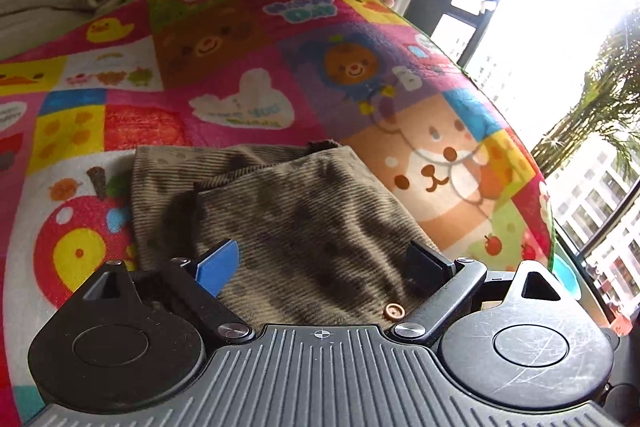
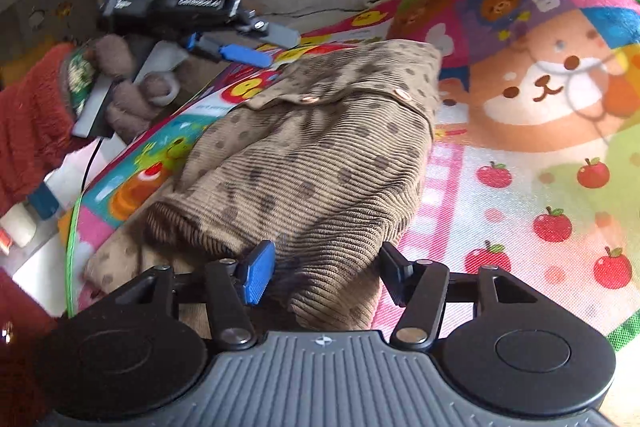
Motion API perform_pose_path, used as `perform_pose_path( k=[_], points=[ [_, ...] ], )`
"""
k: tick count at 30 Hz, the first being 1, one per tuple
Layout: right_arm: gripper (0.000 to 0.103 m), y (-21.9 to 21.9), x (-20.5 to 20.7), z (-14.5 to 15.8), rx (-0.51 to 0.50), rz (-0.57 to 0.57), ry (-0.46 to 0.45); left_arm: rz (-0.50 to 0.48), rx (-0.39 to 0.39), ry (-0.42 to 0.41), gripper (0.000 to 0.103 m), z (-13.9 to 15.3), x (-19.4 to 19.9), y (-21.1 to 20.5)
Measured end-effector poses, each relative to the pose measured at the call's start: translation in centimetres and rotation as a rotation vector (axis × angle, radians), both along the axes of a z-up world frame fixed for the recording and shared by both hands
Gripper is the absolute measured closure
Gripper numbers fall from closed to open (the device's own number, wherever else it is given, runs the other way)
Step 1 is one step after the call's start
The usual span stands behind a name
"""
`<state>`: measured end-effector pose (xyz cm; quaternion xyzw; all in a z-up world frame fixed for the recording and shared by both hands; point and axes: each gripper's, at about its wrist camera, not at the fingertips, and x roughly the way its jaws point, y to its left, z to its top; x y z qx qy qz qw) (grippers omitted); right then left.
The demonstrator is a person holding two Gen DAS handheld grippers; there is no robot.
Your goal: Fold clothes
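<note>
Both tongs stand released over the same garment, one at each end of it. Spread under everything is the play mat point(image 1: 248, 75), a bright patchwork of bears, ducks and apples, and on it, toward its near edge as the right wrist view shows it, lies the brown dotted corduroy garment point(image 2: 320, 155), already doubled into a thick bundle. Its long axis runs away from the right tongs point(image 2: 324, 273) toward the far left, where the left tongs point(image 2: 240, 47) show hanging just above the mat beyond the snap-button placket. The right tongs sit with their jaws spread on either side of the near cuffed end, the blue pad beside the ribbed fold and the black finger at the cloth's outer edge, clamping nothing. In the left wrist view the left tongs point(image 1: 320, 267) are likewise spread wide, with the garment point(image 1: 280, 211) lying directly ahead between the fingers and a copper snap point(image 1: 394, 313) close under the black finger; whether the pads touch the cloth cannot be told. As a judgement, each pair is equally near its own end, so the next fold likely turns on closing at one end and carrying it along the long axis toward the other.
</note>
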<state>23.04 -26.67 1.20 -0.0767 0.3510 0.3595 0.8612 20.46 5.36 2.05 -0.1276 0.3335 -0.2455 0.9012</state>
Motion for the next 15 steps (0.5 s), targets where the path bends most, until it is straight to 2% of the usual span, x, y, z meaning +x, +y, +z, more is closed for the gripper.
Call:
perform_pose_path(
  k=[3,7,9,11,13,15],
  points=[
    [0.044,-1.0,0.7,2.4,-0.002,-0.002,-0.072,-0.055,-0.024,-0.030,0.008,0.5,-1.1,-0.8],
    [0.044,-1.3,4.4,5.7,0.026,-0.097,-0.198,-0.118,-0.077,-0.023,0.008,-0.2,-1.3,-3.1],
    [0.044,-0.3,6.8,6.0,0.020,-0.138,-0.241,-0.130,-0.045,-0.003,0.008,-1.3,-1.2,-4.5],
    [0.045,1.1,9.0,5.2,0.020,-0.145,-0.225,-0.110,0.030,0.017,0.008,-2.8,-1.3,-5.2],
    [0.045,2.7,10.6,3.0,-0.031,-0.131,-0.186,-0.079,0.109,0.038,0.008,-4.4,-1.3,-5.3],
    [0.045,4.2,12.1,0.8,-0.082,-0.117,-0.146,-0.065,0.140,0.023,0.009,-5.2,-1.7,-4.4]
  ],
)
